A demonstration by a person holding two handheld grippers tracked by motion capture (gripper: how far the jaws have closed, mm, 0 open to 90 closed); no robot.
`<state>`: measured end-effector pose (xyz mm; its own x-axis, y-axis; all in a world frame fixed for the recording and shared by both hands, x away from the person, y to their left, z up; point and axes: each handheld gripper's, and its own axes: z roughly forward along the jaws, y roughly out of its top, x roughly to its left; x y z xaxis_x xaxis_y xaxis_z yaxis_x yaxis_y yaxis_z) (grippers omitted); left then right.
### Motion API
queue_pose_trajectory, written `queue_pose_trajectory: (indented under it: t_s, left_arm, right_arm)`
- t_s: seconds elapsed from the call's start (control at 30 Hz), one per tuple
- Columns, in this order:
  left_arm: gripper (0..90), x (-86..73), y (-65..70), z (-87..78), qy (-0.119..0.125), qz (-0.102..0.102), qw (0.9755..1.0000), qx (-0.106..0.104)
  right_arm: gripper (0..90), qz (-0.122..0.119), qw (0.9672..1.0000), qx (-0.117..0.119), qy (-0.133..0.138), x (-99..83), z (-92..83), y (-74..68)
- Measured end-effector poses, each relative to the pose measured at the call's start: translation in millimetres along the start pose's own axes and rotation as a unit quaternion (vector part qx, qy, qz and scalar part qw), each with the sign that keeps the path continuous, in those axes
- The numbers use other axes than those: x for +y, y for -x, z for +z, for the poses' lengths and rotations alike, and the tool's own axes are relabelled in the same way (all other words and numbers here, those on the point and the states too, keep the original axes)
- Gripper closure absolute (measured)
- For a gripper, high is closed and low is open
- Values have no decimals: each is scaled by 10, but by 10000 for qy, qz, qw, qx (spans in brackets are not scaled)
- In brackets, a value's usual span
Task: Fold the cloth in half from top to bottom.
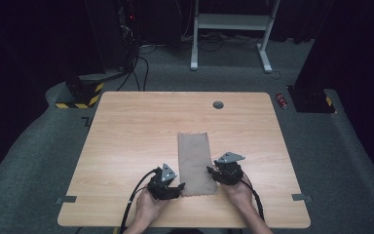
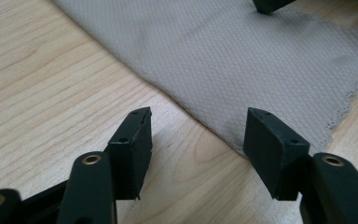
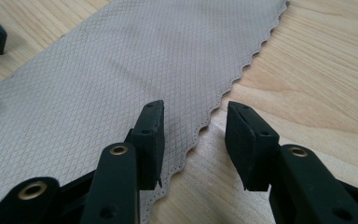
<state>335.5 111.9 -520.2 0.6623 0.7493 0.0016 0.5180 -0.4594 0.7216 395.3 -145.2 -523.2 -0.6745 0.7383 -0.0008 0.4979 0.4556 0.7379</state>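
A taupe microfibre cloth (image 1: 195, 163) lies flat on the wooden desk (image 1: 126, 131), folded into a long narrow strip that runs from near the desk's middle toward the near edge, slightly right of centre. Its weave shows a fine diamond grid, and its edges are pinked in small scallops. The left claw (image 1: 175, 187) sits at the near left corner of the strip, the right claw (image 1: 213, 170) at the right long edge a little farther up. In the left gripper view the left claw (image 2: 196, 135) is spread wide, jaws low over bare wood with the cloth's (image 2: 242, 65) edge running between them; it pinches nothing. In the right gripper view the right claw (image 3: 195, 135) is also spread, one jaw over the cloth (image 3: 121, 84), the other over wood, the scalloped edge lying in the gap, nothing pinched yet. Judgement: the step in hand is the approach to grasp the near end of the strip, probably for another fold away from the person. The next move calls for dropping each claw until the lower jaw slides under the edge, then closing on the fabric alone. The cloth is thin and lies tight on the wood, so a shallow scooping angle seems needed. Both pinches should land level, or the fold will skew.
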Motion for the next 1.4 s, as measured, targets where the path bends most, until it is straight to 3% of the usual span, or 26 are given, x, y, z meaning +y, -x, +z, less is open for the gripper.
queue_pose_trajectory:
  t_s: [0.23,0.47,0.67,0.7,0.77,0.87,0.9,0.97,1.13,1.3,1.4]
  left_arm:
    - [432,-53,-24,-32,86,29,9999,-49]
    - [436,-77,-49,-47,132,38,9999,-89]
    - [444,-88,-86,-83,24,143,9999,-79]
    - [443,-102,-111,-99,23,116,9999,-101]
    - [444,-112,-137,-111,22,104,9999,-108]
    - [412,-89,-247,-102,46,-300,9991,-296]
    - [405,-89,-247,-102,46,-300,9991,-296]
    - [393,-25,-344,-37,47,-521,9984,-236]
    - [361,97,-467,53,2,-705,9974,-154]
    - [340,278,-661,191,18,-1059,9944,-9]
    - [343,374,-724,254,-17,-1044,9945,114]
  right_arm:
    - [576,70,9999,-111,-84,19,-4,-33]
    - [566,16,9997,-228,16,-8,-10,-66]
    - [511,63,9995,-295,-97,12,-24,-66]
    - [501,196,9993,-284,-145,23,-25,-58]
    - [500,201,9994,-268,-128,26,-26,-48]
    - [498,428,9989,-134,-146,41,-31,15]
    - [498,428,9989,-134,-146,41,-31,15]
    - [510,441,9988,-102,-196,94,-26,71]
    - [539,542,9984,-42,-174,196,-4,173]
    - [568,659,9977,29,-135,245,43,234]
    - [598,645,9978,1,-149,278,81,272]
